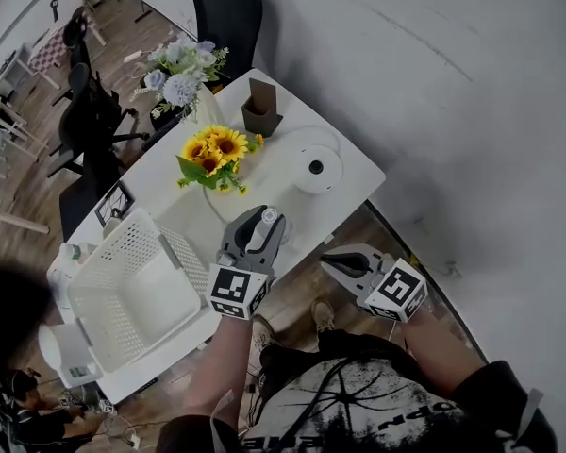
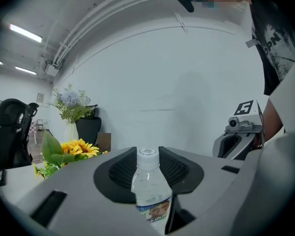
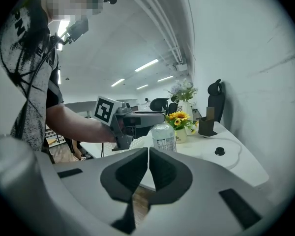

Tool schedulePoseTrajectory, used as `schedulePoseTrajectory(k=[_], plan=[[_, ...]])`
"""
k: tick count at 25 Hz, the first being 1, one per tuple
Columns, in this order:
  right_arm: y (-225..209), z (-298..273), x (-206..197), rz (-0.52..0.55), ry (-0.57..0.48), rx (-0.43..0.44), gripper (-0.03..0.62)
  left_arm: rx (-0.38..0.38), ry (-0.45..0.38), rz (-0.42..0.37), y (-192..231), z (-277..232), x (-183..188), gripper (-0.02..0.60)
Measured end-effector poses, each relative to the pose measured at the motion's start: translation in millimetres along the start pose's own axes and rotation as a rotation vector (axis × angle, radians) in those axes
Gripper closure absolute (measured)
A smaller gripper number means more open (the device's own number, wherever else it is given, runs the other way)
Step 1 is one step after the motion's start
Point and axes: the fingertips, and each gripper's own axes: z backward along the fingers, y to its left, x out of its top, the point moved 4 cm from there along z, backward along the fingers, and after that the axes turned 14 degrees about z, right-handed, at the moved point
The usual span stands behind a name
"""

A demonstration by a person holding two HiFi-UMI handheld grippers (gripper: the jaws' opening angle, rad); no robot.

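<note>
1. We hold the left hand-held gripper over the near right part of the white counter. Its two jaws are clamped on a small water bottle, one jaw on each side.
2. The water bottle is clear. It has a white cap on top and a label low down. It stands upright between the jaws. We cannot tell if its bottom touches the counter.
3. The right hand-held gripper is to the right of the left one. It is just off the near edge of the counter, over the wooden floor. Its jaws are pressed together and there is nothing between them. It points toward the water bottle, near it but not touching.
4. A bunch of sunflowers stands on the counter, just past the water bottle on the far side.
5. A white basket with little holes sits on the counter, to the left of the left hand-held gripper.
6. A round white thing with a dark dot in the middle lies on the right part of the counter. A thin cord curls round it.
7. At the far end of the counter we see a brown holder. Left of it are some pale flowers, blue and white.
8. A black chair stands past the far end, close to the wall.
</note>
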Motion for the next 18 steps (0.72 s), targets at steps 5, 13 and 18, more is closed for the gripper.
schedulePoseTrajectory(k=[5,13,18], plan=[[-2,-2,4,0.005,-0.014,-0.002,0.569,0.006,0.004,-0.03,-1,5,-2,0.434],[-2,-3,11,0.015,-0.024,-0.019,0.569,0.031,0.031,-0.116,-5,5,3,0.433],[-3,-1,20,0.027,-0.034,-0.036,0.569,0.029,0.042,-0.093,-7,10,5,0.423]])
